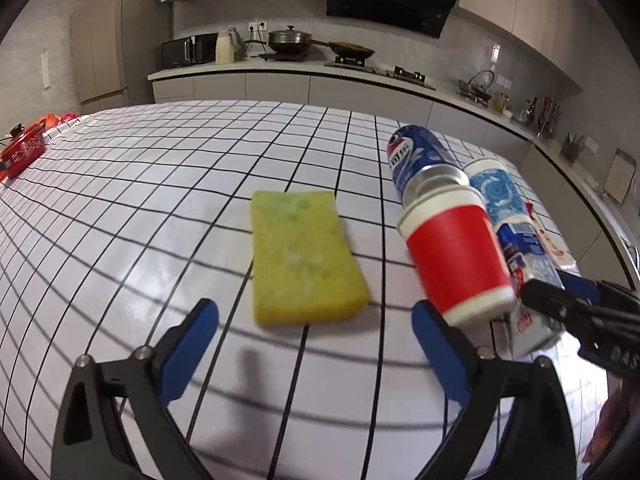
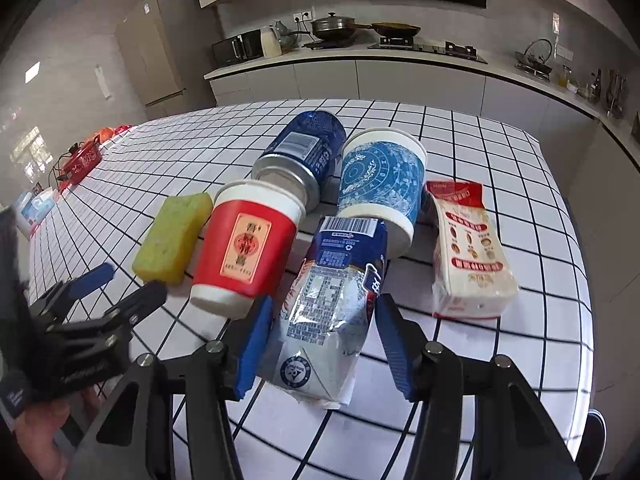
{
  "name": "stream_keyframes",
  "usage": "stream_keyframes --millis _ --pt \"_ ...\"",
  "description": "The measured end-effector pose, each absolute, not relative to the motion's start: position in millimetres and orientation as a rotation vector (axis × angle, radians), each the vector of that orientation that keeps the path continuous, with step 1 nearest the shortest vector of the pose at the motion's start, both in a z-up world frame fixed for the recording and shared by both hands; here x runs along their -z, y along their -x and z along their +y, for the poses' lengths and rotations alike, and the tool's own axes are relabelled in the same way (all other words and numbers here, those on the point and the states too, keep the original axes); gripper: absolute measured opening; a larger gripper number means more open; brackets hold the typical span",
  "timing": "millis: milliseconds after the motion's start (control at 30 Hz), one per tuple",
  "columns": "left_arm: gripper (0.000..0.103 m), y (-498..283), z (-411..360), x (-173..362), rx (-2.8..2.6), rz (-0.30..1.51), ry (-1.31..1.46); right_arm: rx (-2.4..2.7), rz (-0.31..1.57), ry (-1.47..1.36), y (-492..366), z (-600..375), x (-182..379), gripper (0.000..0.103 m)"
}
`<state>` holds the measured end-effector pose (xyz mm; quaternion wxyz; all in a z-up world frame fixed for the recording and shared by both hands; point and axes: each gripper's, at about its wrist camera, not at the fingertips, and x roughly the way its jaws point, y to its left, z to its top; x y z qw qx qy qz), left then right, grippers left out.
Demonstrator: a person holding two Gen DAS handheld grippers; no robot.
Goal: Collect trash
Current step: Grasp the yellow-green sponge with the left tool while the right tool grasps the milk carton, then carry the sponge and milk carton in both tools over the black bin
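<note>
On the checked table a yellow-green sponge lies flat, just ahead of my open left gripper, its near edge level with the fingertips. To its right lie a red paper cup, a blue can and a blue patterned cup, all on their sides. In the right wrist view my right gripper has both pads against a crumpled blue-and-white carton. The red cup lies to its left and a red-and-white carton to its right.
A red pot stands at the table's far left edge, with tissue packs near it. The kitchen counter with pans runs behind the table. The left gripper and a hand sit close on the right gripper's left.
</note>
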<state>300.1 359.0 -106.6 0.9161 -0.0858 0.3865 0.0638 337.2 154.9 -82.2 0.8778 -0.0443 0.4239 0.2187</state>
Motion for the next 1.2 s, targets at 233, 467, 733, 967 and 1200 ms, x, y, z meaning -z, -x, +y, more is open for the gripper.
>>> stream_keyframes --millis 233,467,733,967,1200 --pt "0.087 -323.3 370.6 111.3 -0.135 0.817 0.233 -0.468 0.889 0.093 -350.7 159.4 83.3 0.055" --pt "0.063 -330.9 371.0 117.4 -0.142 0.870 0.211 -0.463 0.926 0.060 -360.4 159.9 95.9 0.055" --pt "0.046 -304.2 375.5 104.3 -0.114 0.801 0.215 -0.472 0.906 0.050 -350.5 152.9 90.6 0.049" --pt "0.045 -280.0 366.7 97.0 -0.109 0.780 0.213 -0.475 0.881 0.052 -332.0 142.7 81.6 0.049" --pt "0.045 -258.5 351.7 92.9 -0.108 0.775 0.209 -0.482 0.854 0.048 -309.9 130.2 71.0 0.048"
